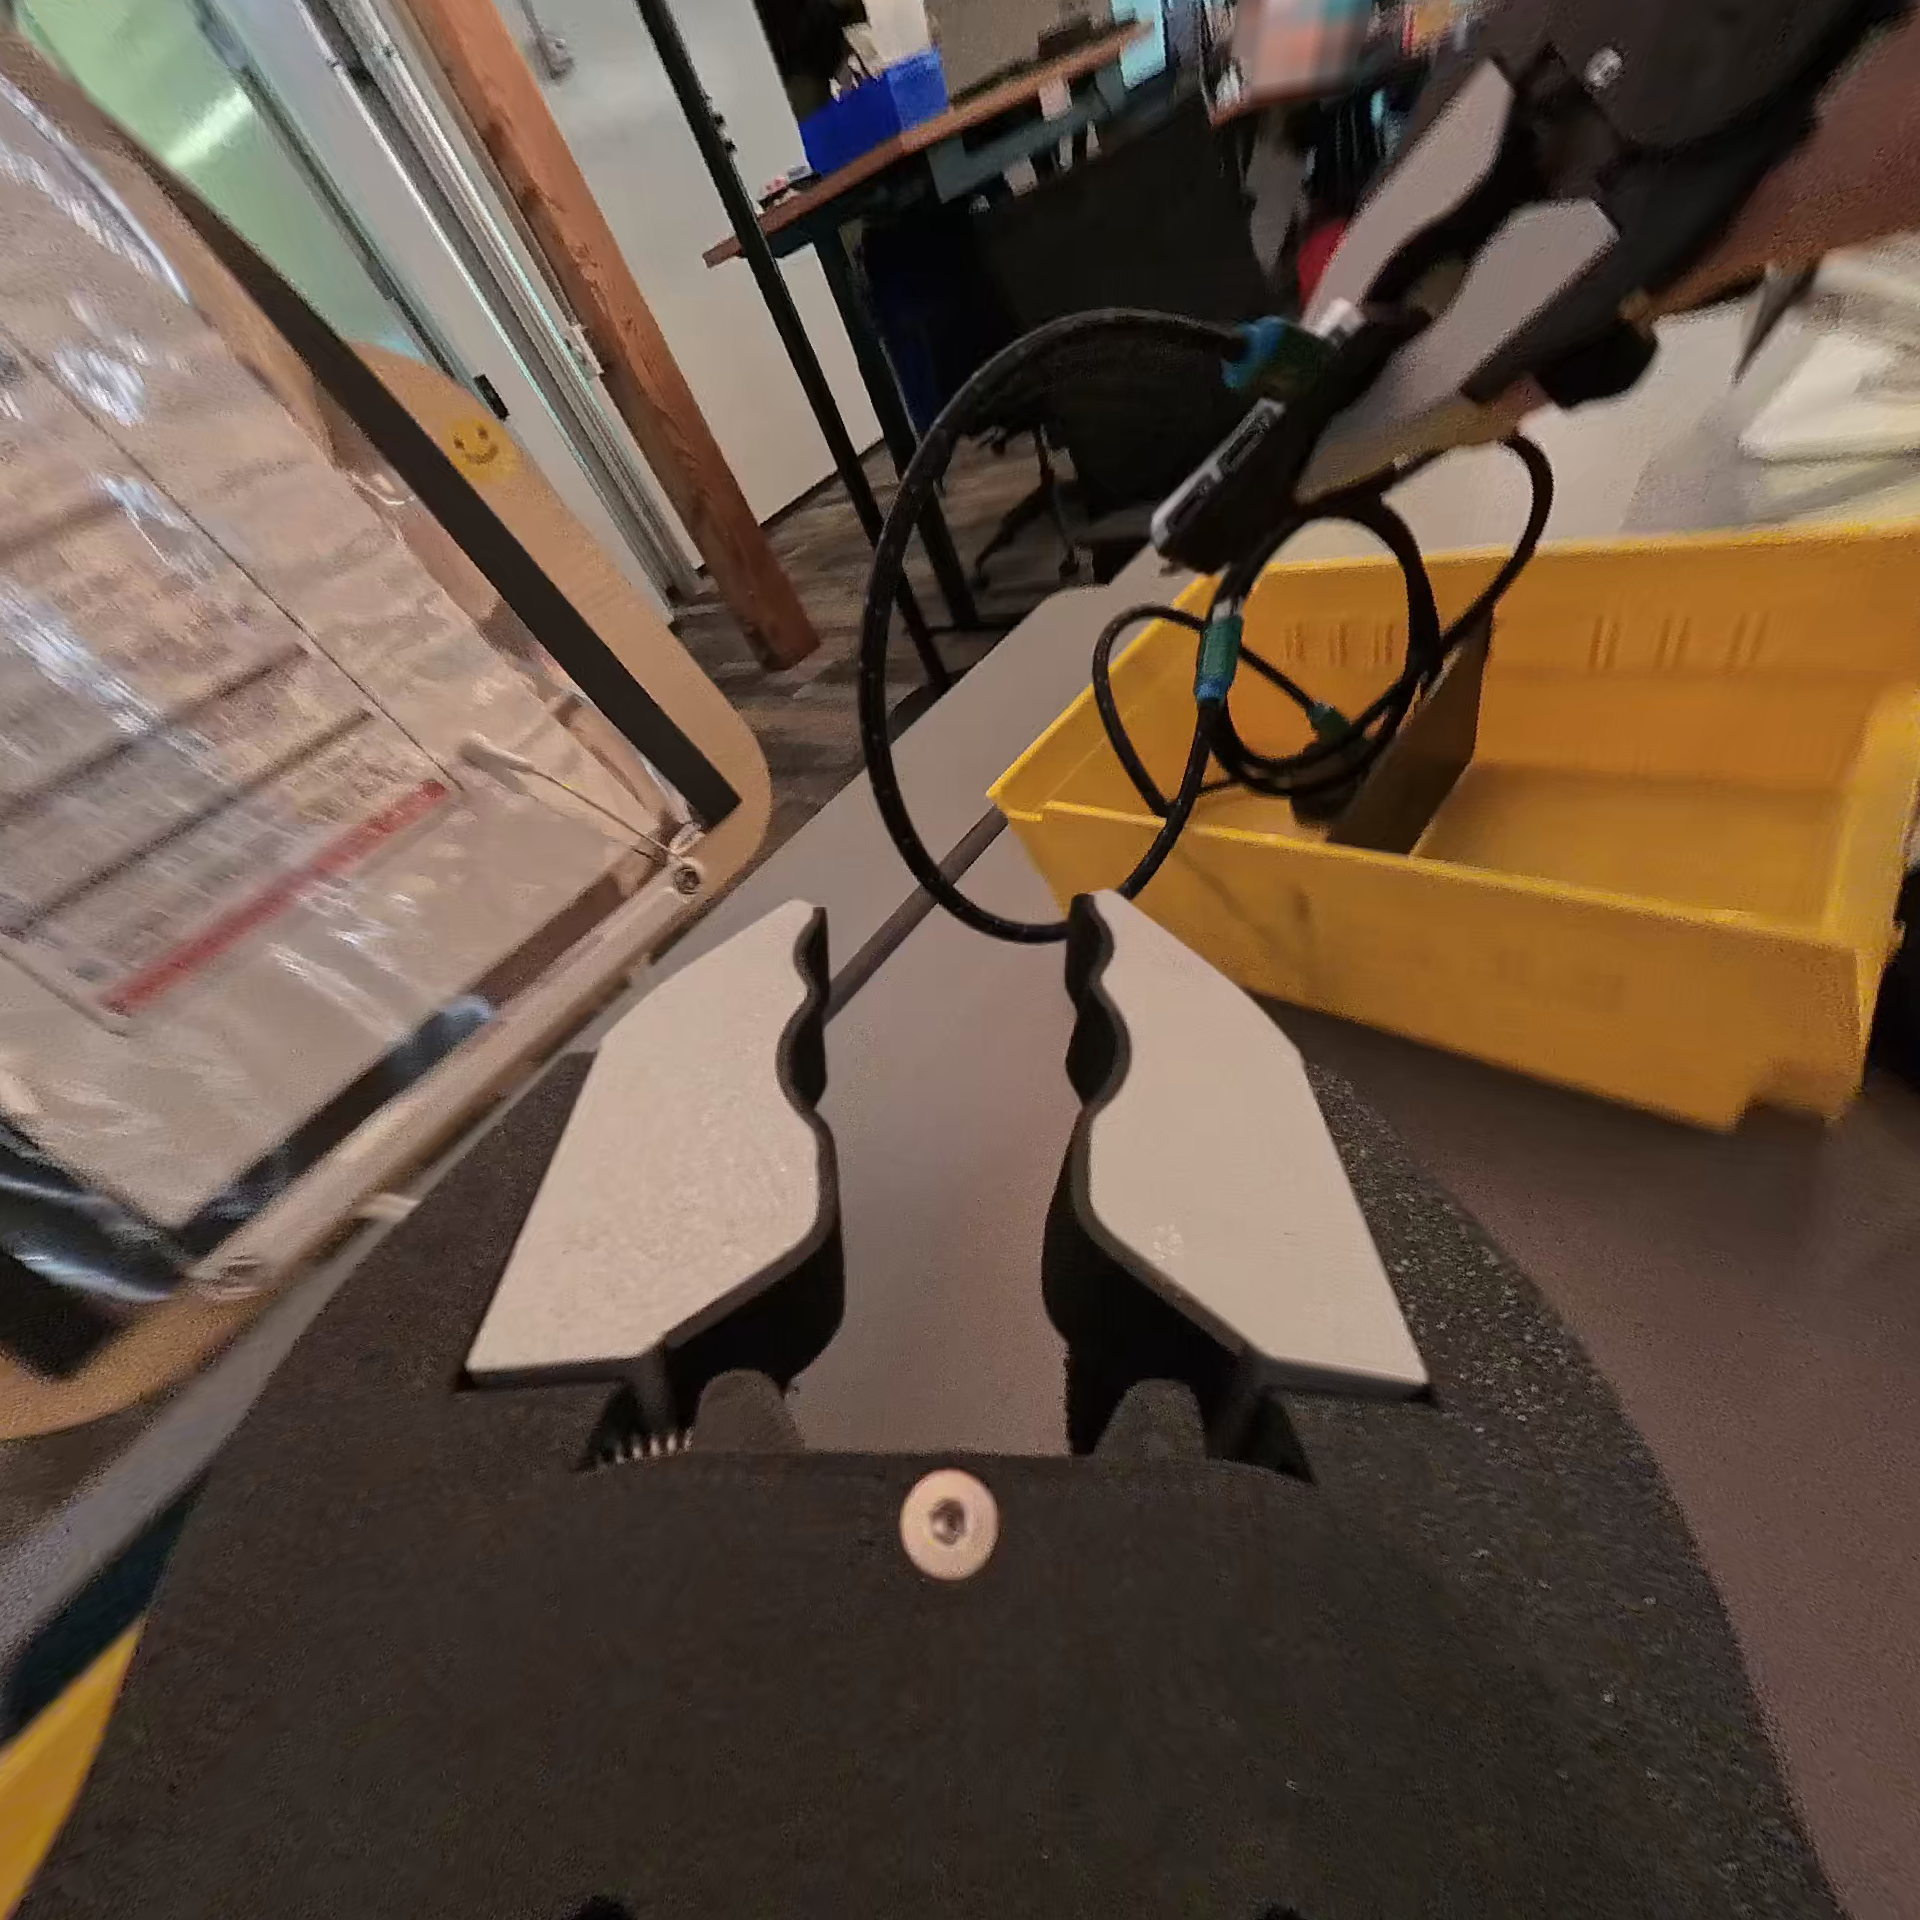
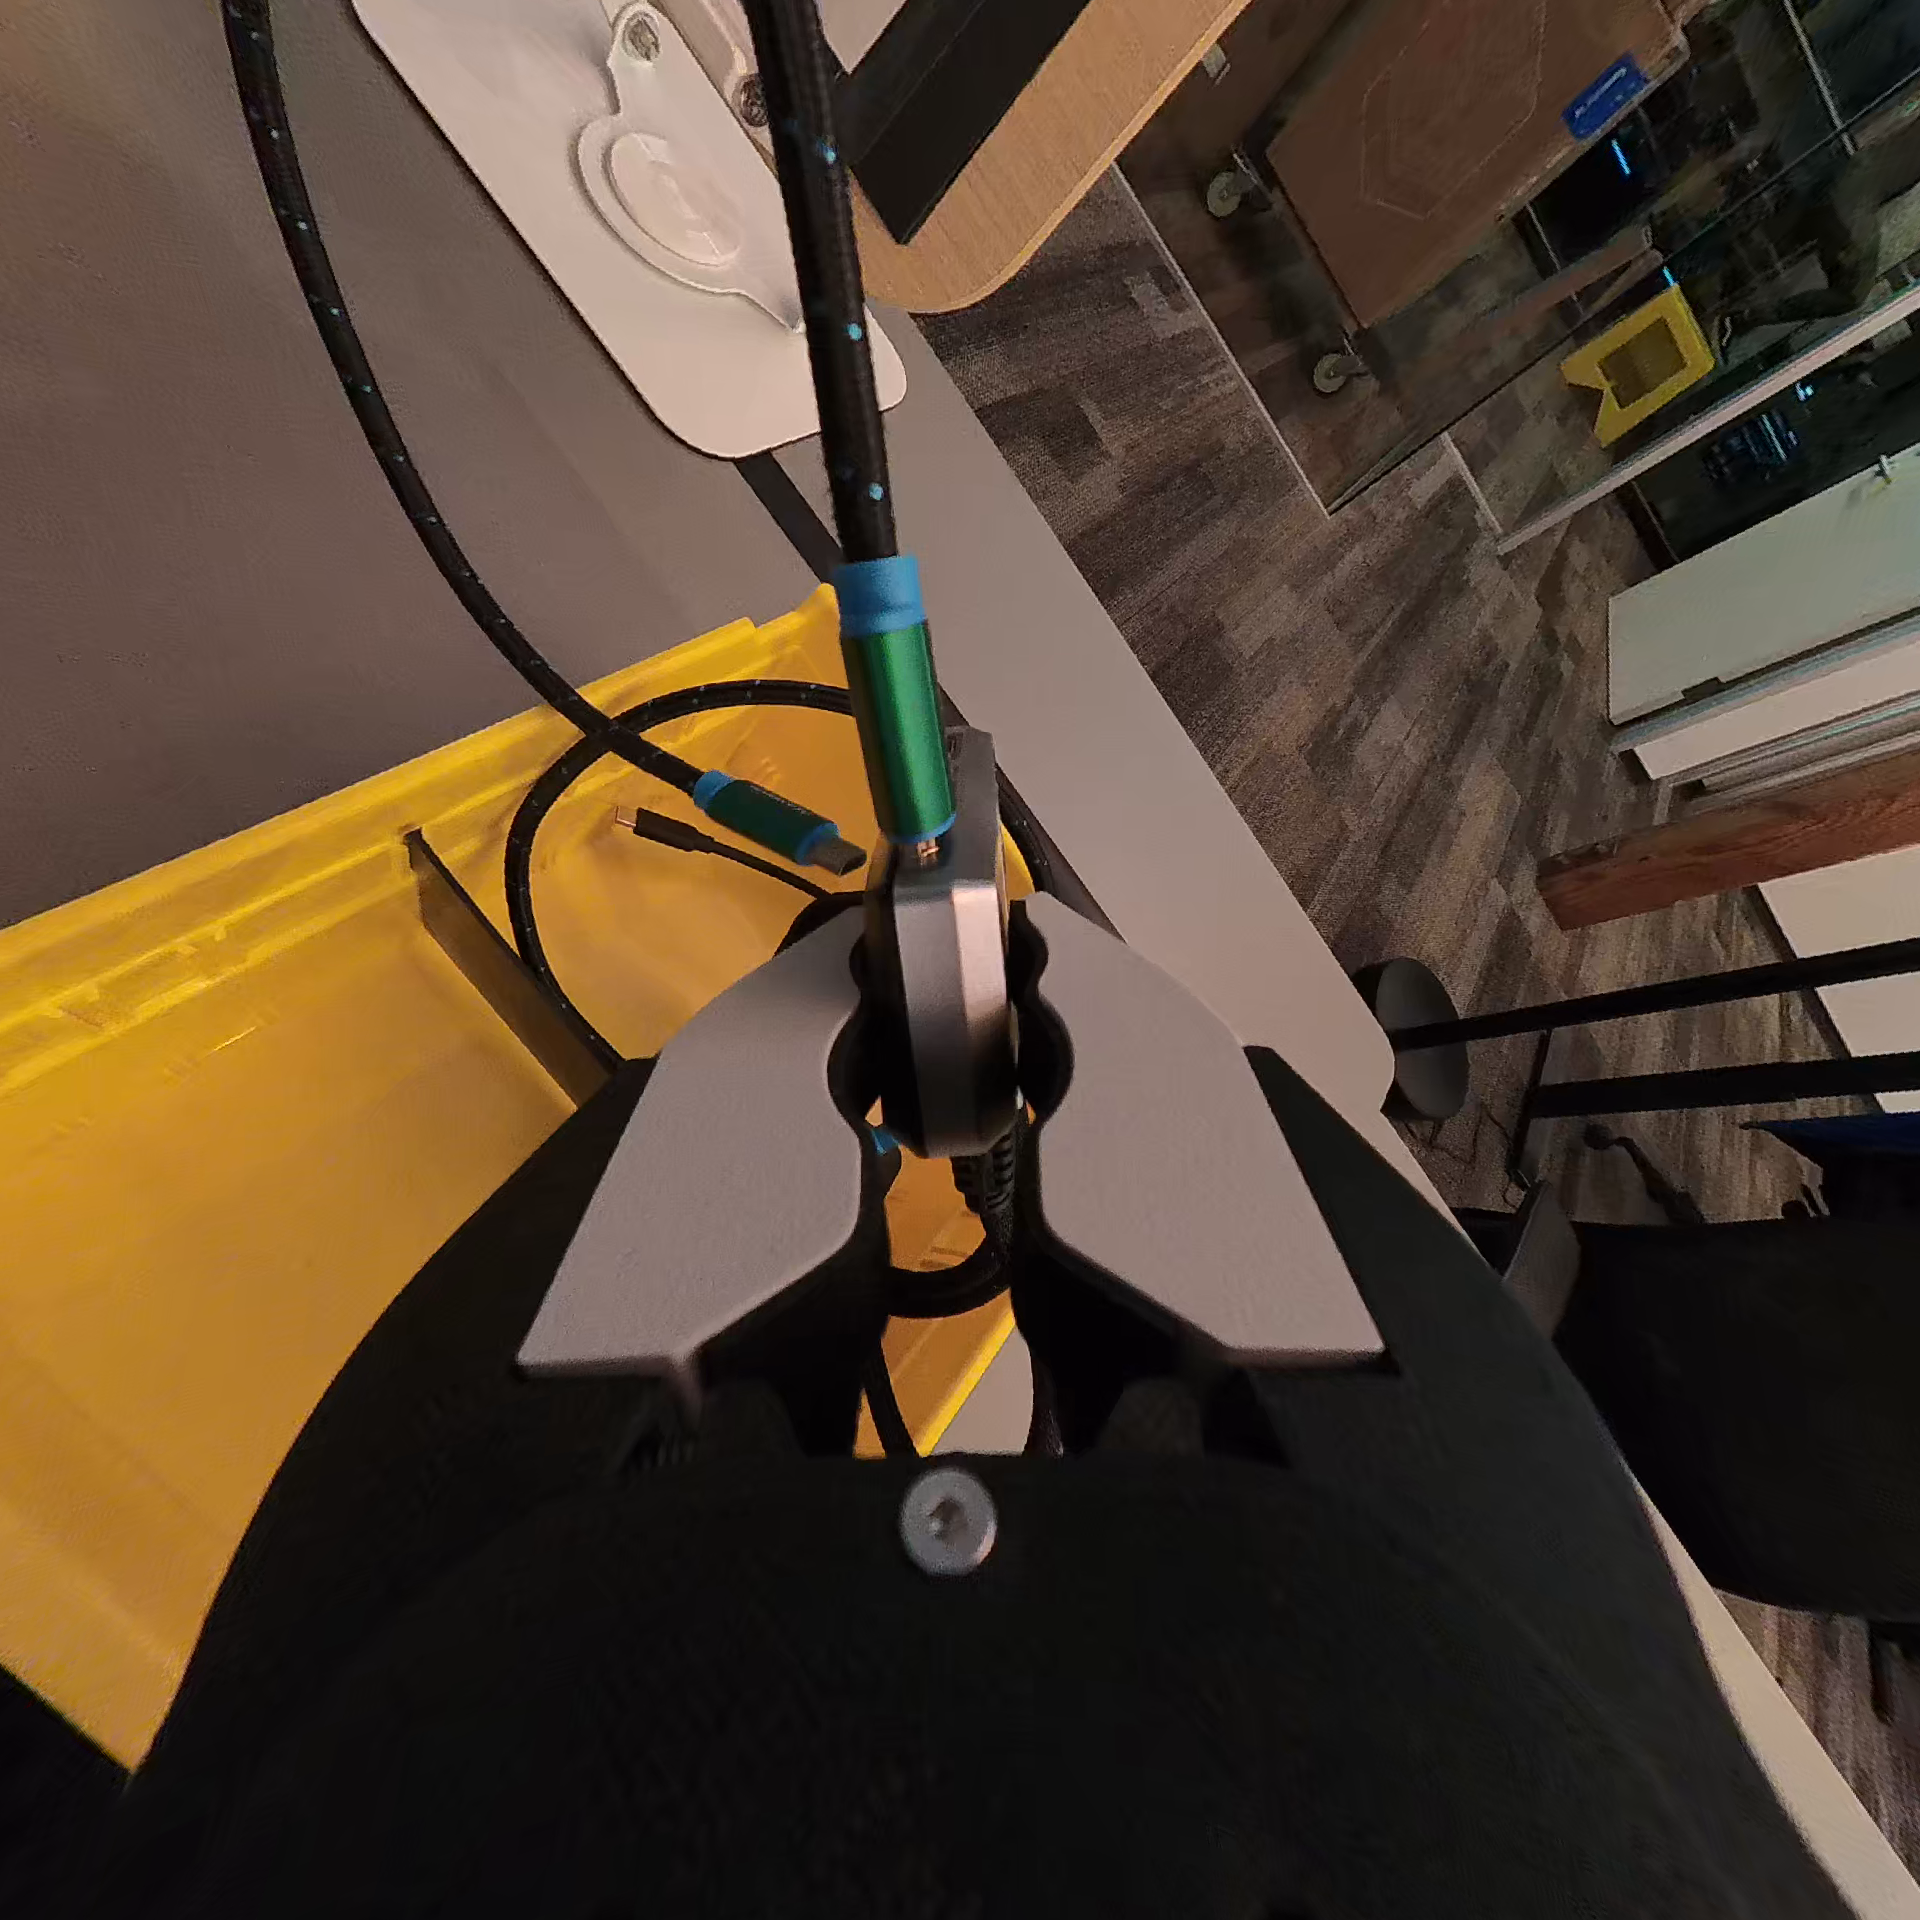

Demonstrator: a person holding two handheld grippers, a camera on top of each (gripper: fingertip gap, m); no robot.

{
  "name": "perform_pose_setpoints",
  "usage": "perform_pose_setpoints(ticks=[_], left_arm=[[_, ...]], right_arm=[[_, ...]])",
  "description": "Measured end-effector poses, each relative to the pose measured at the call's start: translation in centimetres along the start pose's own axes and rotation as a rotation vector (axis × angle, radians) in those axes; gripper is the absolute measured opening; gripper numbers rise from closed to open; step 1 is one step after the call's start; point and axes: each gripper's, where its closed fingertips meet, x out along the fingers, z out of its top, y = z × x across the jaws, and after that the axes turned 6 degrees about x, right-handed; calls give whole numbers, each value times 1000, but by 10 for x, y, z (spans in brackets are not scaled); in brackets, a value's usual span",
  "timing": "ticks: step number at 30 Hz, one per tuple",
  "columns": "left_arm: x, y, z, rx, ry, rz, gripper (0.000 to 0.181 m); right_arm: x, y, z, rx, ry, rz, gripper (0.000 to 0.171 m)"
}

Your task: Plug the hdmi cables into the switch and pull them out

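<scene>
Right wrist view: switch clamped btwn right gripper jaws.

Dim warm indoor light, strong wide-angle bending at edges, motion blur upper right, glare on clear plastic sheet

Your right tongs: closed on the grey switch, held edge-on | green-and-blue HDMI plug: seated in the switch's far end, braided cable running away | second plug: loose, over the yellow bin | bin: on the grey bench.
</scene>
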Motion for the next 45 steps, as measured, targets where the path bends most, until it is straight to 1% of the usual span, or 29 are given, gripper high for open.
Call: perform_pose_setpoints(ticks=[2,4,6,9,11,13,15,17,20,23,26,28,30,33,35,38,40,42,43,45], left_arm=[[21,0,-13,-111,-23,14,40],[39,-2,-30,-178,10,9,36],[56,-2,-43,-232,42,13,37],[77,-6,-48,-344,18,-11,35],[88,-6,-54,-343,48,-6,35],[96,-6,-56,-327,55,0,30],[103,-11,-52,-328,41,-34,11],[106,-9,-54,-305,59,-41,11],[107,-4,-45,-266,19,-40,9],[109,-7,-26,-152,-39,-60,9],[115,-18,-17,-38,-6,-109,10],[125,-27,-19,20,59,-136,10],[133,-39,-21,57,91,-158,10],[137,-46,-15,56,67,-168,8],[135,-48,-13,43,65,-189,8],[135,-44,-11,101,60,-159,8],[135,-36,-11,160,62,-117,8],[135,-32,-8,239,35,-110,8],[134,-34,-6,282,17,-135,7],[131,-42,-3,339,-11,-208,7]], right_arm=[[1,0,0,0,3,-2,23],[1,0,0,-7,6,1,23],[1,0,0,-12,9,-1,22],[2,1,0,-16,13,1,23],[3,2,1,-20,13,8,22],[3,3,1,-27,11,13,22],[2,4,1,-27,5,28,22],[1,7,2,-27,-8,50,22],[-7,16,4,-43,-44,118,22],[-16,10,5,-49,-71,92,22],[-17,8,4,-81,-79,74,22],[-12,10,2,-90,-58,80,22],[-3,8,-4,-96,-5,60,22],[4,-1,-13,-97,65,-3,23],[5,-3,-14,-96,63,-3,23],[4,-1,-13,-146,52,-1,23],[-1,8,-12,-206,14,43,23],[-10,20,-12,-184,-40,142,23],[-14,22,-11,-169,-62,169,24],[-19,18,-12,-163,-87,169,24]])
